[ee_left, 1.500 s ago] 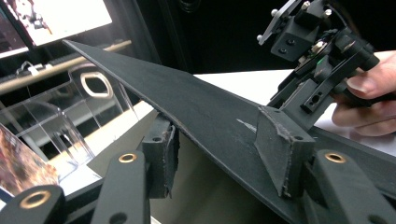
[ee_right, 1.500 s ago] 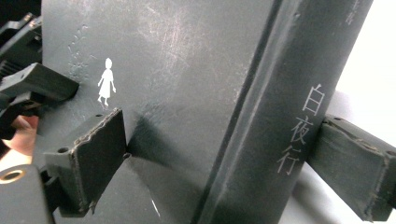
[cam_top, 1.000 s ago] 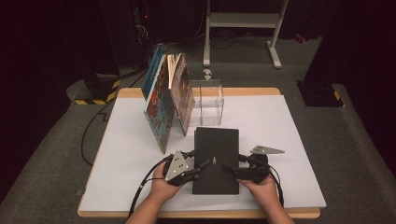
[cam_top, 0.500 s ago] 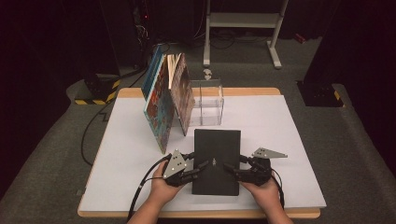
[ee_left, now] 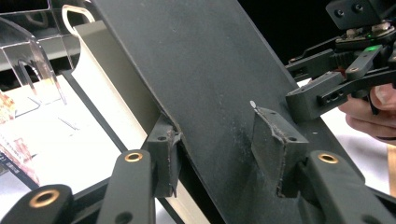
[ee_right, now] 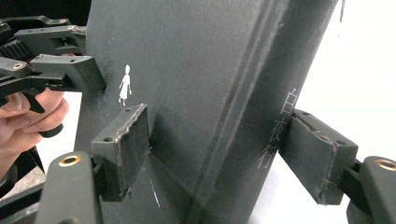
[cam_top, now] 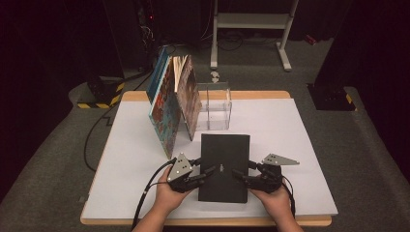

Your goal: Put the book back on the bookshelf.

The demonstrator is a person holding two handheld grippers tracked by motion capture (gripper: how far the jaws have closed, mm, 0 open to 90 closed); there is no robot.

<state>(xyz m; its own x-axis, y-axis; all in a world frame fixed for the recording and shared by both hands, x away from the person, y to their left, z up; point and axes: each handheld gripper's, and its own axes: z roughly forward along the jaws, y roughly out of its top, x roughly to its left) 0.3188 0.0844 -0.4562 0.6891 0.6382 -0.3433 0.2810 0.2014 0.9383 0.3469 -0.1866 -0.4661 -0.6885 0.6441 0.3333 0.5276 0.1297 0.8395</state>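
**Black book gripped, not yet shelved**

Your left gripper (cam_top: 209,171) pinches the black book's (cam_top: 225,166) open edge; your right gripper (cam_top: 240,175), jaws just closing, straddles its spine, pads not clearly pressing. The book lies flat near you, long axis pointing toward the clear stand (cam_top: 214,107). Standing it up remains.
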